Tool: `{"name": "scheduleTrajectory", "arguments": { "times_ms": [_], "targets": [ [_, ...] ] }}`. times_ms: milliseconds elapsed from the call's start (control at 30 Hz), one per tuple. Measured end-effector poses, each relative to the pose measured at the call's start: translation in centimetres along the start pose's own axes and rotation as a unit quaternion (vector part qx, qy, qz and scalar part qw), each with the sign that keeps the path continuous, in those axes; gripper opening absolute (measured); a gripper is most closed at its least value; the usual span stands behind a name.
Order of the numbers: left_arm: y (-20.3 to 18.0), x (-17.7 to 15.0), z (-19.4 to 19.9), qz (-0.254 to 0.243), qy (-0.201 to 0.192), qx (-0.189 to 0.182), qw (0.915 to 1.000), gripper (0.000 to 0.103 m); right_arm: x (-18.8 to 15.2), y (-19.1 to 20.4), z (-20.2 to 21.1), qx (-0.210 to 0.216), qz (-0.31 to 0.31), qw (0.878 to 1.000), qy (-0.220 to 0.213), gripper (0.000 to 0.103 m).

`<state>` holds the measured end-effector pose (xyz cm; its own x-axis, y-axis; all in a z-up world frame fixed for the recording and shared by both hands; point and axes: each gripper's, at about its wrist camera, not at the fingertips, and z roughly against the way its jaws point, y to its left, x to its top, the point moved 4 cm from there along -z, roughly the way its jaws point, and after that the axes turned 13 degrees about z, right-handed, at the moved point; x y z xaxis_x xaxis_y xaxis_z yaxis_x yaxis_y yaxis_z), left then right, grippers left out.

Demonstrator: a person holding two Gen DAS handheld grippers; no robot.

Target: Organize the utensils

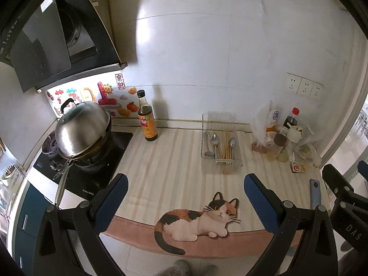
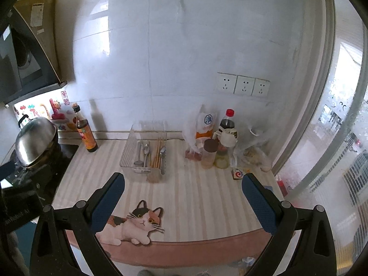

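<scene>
Looking from left wrist: left gripper [image 1: 185, 193] held wide open, empty, above striped mat [image 1: 174, 161]; spoons [image 1: 215, 141] and chopsticks [image 1: 226, 145] seen in clear tray [image 1: 204, 151].

Right wrist: right gripper [image 2: 182, 192] likewise spread, nothing held. Utensils judged light, stiff, slippery; best pinched mid-handle.

The front middle of the table [image 2: 197, 197] is open striped mat, wide enough for either claw to pass. Toward the back middle stands the clear utensil tray [image 2: 128, 151], with spoons [image 2: 145, 153] and chopsticks [image 2: 157, 154] lying in it. A dark sauce bottle [image 2: 85, 135] stands at the back left, well apart from the tray, leaving a lane between them. The back right corner is crowded with bottles, jars and plastic bags [image 2: 220, 145]; a small box [image 2: 239, 173] lies just in front. The lidded pot [image 1: 81, 130] blocks the left edge.
</scene>
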<state>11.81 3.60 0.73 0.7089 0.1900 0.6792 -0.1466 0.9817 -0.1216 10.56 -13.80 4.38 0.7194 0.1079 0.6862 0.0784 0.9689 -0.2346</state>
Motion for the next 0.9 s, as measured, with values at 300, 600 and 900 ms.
{"name": "scheduleTrajectory", "arguments": {
  "times_ms": [300,600,900],
  "targets": [
    [0.2,0.4,-0.5,0.000,0.002,0.014,0.9999,0.103,0.5,0.1,-0.7,-0.005,0.003,1.000,0.018,0.103],
    [0.4,0.8,-1.3,0.003,0.004,0.019,0.9998,0.103,0.9,0.1,-1.6,-0.003,0.003,1.000,0.025,0.103],
    [0.5,0.8,-2.6,0.004,0.016,0.020,0.9997,0.103,0.9,0.4,-3.4,0.009,0.008,0.999,0.037,0.103]
  ]
}}
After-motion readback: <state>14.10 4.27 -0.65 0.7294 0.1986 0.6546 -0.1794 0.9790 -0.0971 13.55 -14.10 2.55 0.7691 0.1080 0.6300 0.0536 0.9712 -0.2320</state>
